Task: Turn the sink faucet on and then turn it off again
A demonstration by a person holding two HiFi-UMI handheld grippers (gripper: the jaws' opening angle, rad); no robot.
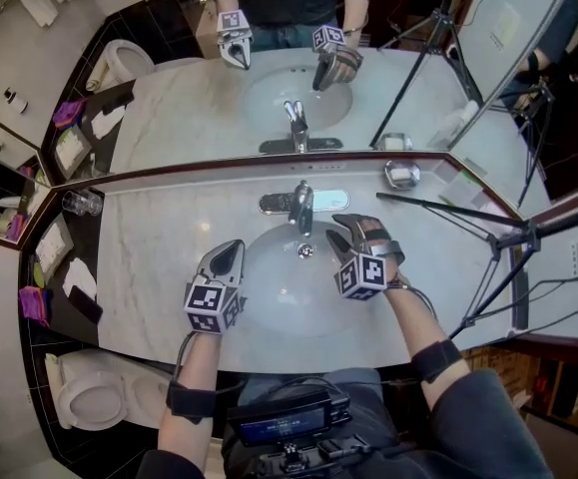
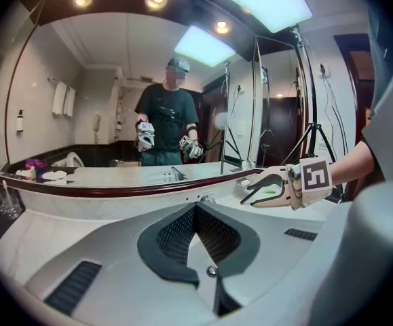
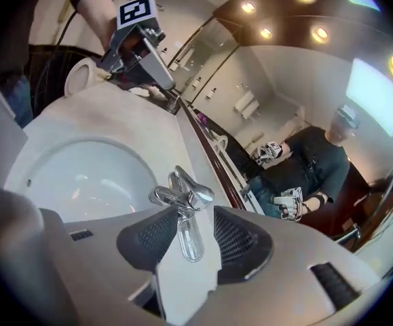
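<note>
Faucet (image 1: 301, 206): back rim of sink (image 1: 269, 302), under mirror | left gripper (image 1: 231, 252): closed, empty, over basin's left | right gripper (image 1: 340, 230): jaws apart, framing handle (image 3: 191, 193), not pressing | tip: centre pads on handle, close firmly, lift gently.

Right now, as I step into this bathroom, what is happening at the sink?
A person stands at a marble-topped sink with a tool in each hand. The right tool is open, its jaws apart and lined up on the chrome faucet lever without pressing on it. The left tool is shut and empty, hovering by the sink's left edge. No water stream shows.
</note>
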